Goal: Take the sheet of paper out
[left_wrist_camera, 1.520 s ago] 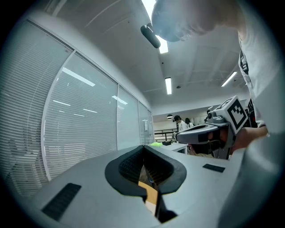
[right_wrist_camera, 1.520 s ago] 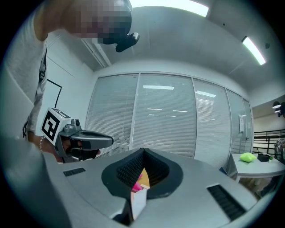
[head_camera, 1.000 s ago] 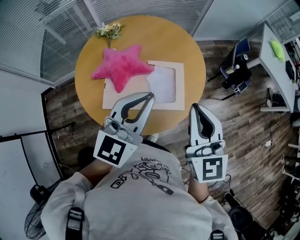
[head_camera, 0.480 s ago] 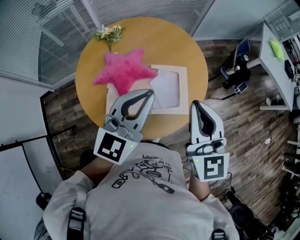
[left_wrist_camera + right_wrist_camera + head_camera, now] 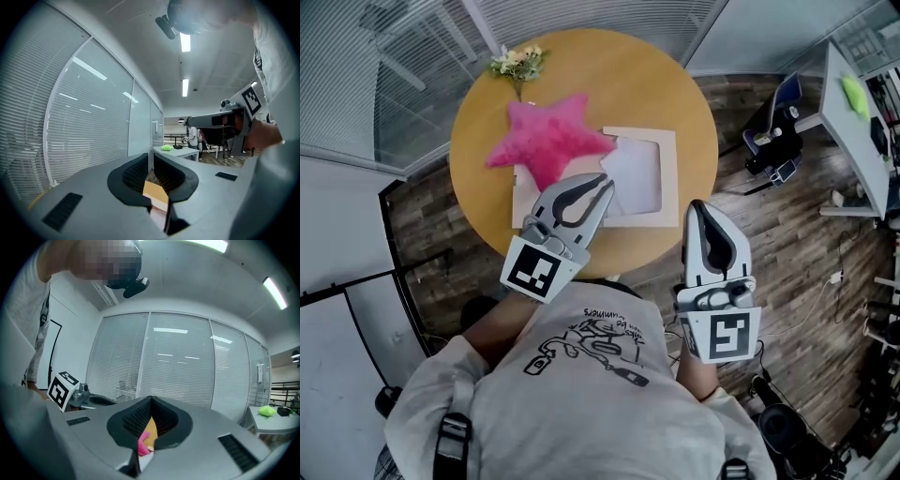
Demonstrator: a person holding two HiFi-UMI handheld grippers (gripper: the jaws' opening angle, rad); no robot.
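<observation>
A white sheet of paper lies inside a flat beige cardboard frame on the round wooden table. A pink star plush overlaps the frame's left side. My left gripper reaches over the frame's near edge, its tips just left of the sheet. Its jaws are opening by a narrow gap, with nothing between them. In the left gripper view the beige frame shows below the gap. My right gripper hangs off the table's near right edge, shut and empty. The right gripper view shows a bit of the star.
A small bunch of flowers lies at the table's far left edge. Glass walls with blinds stand behind the table. A white desk and a dark chair stand to the right on the wood floor.
My left gripper has moved forward and down over the frame's near edge, and its tips have parted slightly. The right gripper has shifted only a little.
</observation>
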